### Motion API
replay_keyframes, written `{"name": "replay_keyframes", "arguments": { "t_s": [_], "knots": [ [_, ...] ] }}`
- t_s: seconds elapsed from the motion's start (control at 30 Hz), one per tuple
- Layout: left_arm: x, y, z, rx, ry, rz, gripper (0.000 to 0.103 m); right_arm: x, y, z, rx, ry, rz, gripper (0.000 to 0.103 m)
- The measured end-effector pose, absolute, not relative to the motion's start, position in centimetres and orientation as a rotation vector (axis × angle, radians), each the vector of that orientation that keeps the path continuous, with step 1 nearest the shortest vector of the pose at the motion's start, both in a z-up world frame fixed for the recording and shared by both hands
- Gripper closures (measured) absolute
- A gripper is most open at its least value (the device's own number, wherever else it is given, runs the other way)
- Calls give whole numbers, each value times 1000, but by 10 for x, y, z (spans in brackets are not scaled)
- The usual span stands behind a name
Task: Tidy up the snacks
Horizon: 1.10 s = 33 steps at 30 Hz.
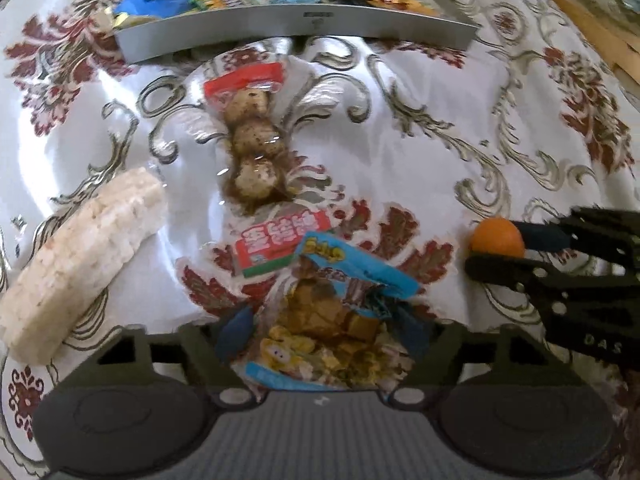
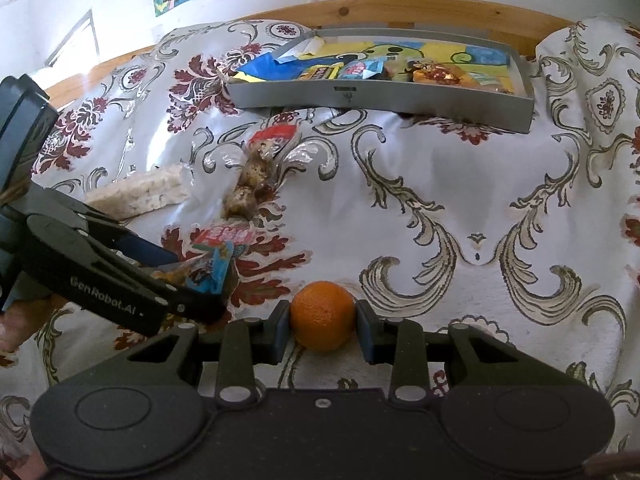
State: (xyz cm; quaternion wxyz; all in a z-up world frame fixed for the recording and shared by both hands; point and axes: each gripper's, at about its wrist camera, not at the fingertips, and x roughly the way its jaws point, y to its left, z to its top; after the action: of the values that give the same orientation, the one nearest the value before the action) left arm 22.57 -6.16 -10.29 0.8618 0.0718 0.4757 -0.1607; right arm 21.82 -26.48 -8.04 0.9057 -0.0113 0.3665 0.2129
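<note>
My left gripper [image 1: 326, 332] is shut on a blue snack packet [image 1: 340, 280] with yellow and brown pieces inside, low over the tablecloth. The right wrist view shows the same packet [image 2: 214, 270] in the left gripper [image 2: 200, 282] at the left. My right gripper [image 2: 323, 326] is shut on a small orange [image 2: 322, 314], one blue pad on each side of it. From the left wrist view the orange [image 1: 496, 234] and the right gripper [image 1: 490, 250] show at the right edge. A grey tray [image 1: 296, 34] holding several colourful snack packets stands at the far side, also seen as the tray [image 2: 380, 98].
A clear packet of brown speckled balls with red labels [image 1: 252, 148] lies between me and the tray. A pale rice cracker bar [image 1: 80, 256] lies to its left. A flowered cloth [image 2: 460, 200] covers the surface. A wooden edge [image 2: 400, 8] runs behind the tray.
</note>
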Motion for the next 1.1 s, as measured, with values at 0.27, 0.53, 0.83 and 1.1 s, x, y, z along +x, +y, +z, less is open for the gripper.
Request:
{"name": "replay_keyframes", "arguments": {
  "t_s": [0.27, 0.53, 0.83, 1.1],
  "knots": [
    [220, -62, -95, 117, 987, -345, 47, 217, -264, -80, -18, 751, 447, 67],
    [206, -61, -88, 114, 953, -336, 49, 215, -262, -78, -27, 742, 459, 67],
    [199, -56, -84, 65, 916, -307, 51, 212, -258, -76, -47, 714, 480, 67],
    [195, -56, -76, 46, 870, -282, 51, 211, -258, -74, -45, 698, 483, 67]
  ]
}}
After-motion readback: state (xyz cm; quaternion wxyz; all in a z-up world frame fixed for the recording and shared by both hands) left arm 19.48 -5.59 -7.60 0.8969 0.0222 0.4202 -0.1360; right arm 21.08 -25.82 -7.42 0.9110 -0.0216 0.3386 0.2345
